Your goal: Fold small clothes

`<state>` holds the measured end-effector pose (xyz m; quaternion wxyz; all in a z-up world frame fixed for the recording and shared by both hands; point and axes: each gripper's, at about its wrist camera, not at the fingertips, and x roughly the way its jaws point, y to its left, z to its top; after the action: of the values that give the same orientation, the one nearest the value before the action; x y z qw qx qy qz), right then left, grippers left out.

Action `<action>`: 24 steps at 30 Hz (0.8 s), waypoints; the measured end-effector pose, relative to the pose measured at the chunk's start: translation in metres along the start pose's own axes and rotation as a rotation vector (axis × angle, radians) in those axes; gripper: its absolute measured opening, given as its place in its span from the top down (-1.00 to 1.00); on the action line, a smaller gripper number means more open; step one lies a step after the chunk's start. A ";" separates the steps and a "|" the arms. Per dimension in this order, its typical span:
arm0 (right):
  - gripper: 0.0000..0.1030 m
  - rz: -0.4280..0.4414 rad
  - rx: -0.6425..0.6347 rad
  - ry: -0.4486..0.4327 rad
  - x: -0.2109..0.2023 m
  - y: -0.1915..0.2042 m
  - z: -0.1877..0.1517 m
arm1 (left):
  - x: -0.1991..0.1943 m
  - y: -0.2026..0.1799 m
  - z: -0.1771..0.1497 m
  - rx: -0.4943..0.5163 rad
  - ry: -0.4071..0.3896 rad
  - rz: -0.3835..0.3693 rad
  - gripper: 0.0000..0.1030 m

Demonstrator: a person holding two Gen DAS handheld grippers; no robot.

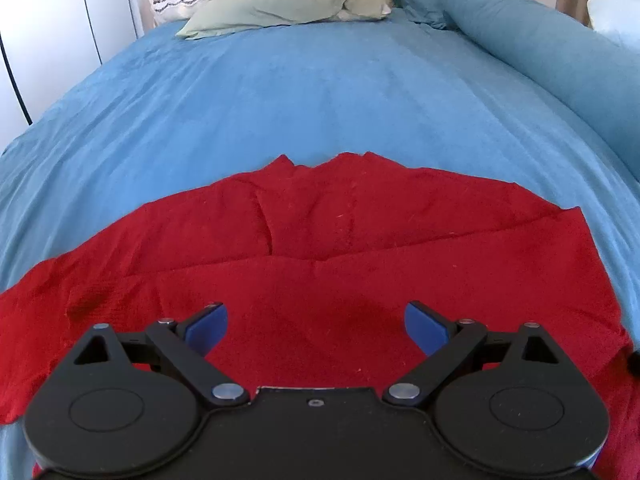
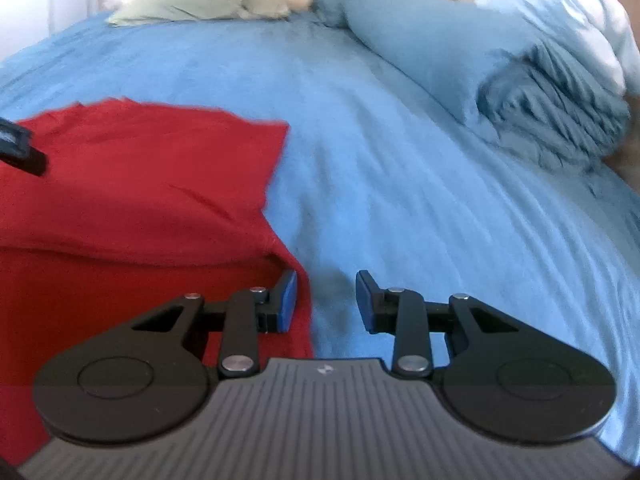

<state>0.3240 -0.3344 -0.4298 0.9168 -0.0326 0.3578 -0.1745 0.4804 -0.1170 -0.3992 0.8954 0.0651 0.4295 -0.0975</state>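
A red garment (image 1: 320,232) is lying spread across the near part of a bed covered by a blue bedsheet (image 1: 320,92). The cloth is a plain deep red with a slightly nubby weave. In the left wrist view a fold edge is running across it from left to right, one layer lying over another, and a few creases are gathering near the middle. Its far edge is showing small peaks, and its right corner is lying flat on the sheet.

The left gripper (image 1: 316,322) is hanging just above the red garment, its blue-padded fingers (image 1: 208,328) spread wide with nothing between them.

The right gripper (image 2: 326,300) is sitting at the garment's right edge (image 2: 292,256), jaws apart, the left finger over red cloth and the right one over blue bedsheet; it is gripping nothing.

At the head of the bed a green pillow (image 1: 280,8) is resting, with a rolled blue duvet (image 2: 480,64) lying along the right side.
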 end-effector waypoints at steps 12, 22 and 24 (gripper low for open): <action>-0.15 0.346 0.072 0.018 0.049 0.025 0.024 | 0.000 0.009 0.003 -0.034 0.007 0.019 -0.89; -0.69 0.327 0.070 0.061 0.030 0.000 0.004 | -0.003 0.021 -0.002 -0.073 0.022 0.024 -0.89; -0.61 0.328 0.047 0.064 0.022 -0.002 0.011 | -0.005 0.020 0.001 -0.070 0.019 0.004 -0.89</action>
<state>0.3456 -0.3441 -0.4359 0.9215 0.0530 0.3834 -0.0318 0.4820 -0.0972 -0.3940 0.8933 0.0353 0.4409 -0.0802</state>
